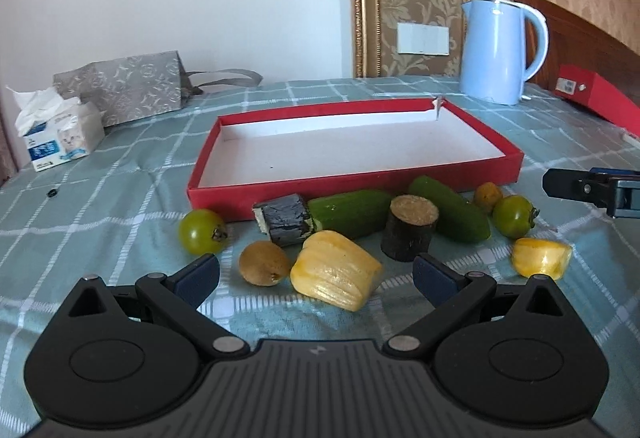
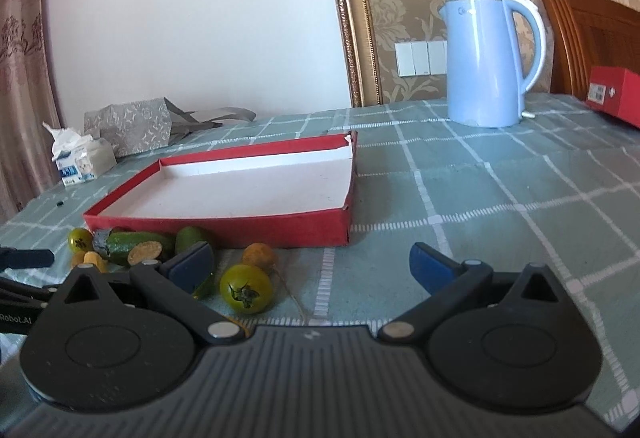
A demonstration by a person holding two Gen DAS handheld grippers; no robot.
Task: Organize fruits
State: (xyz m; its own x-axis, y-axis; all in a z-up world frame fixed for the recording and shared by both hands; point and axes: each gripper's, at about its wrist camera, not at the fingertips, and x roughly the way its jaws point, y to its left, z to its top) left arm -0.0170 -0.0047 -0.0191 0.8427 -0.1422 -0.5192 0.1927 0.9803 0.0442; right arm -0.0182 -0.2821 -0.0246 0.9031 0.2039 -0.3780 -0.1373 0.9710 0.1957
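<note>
A shallow red box (image 1: 352, 194) with a white inside stands empty on the checked cloth; it also shows in the right wrist view (image 2: 224, 228). In front of it lie two green tomatoes (image 1: 202, 231) (image 1: 513, 216), a kiwi (image 1: 264, 263), two yellow jackfruit pieces (image 1: 334, 275) (image 1: 542, 257), two cucumbers (image 1: 350, 212) (image 1: 452, 214), a dark sugarcane stub (image 1: 409, 227), a small orange fruit (image 1: 487, 194) and a taped block (image 1: 286, 224). My left gripper (image 1: 316, 278) is open just before the big jackfruit piece. My right gripper (image 2: 312, 264) is open beside a green tomato (image 2: 246, 288); its finger shows in the left wrist view (image 1: 576, 188).
A blue kettle (image 1: 498, 50) stands at the back right, beside a second red box (image 1: 600, 94). A tissue pack (image 1: 56, 134) and a grey patterned bag (image 1: 128, 88) sit at the back left. A wooden headboard (image 2: 592, 38) rises behind the table.
</note>
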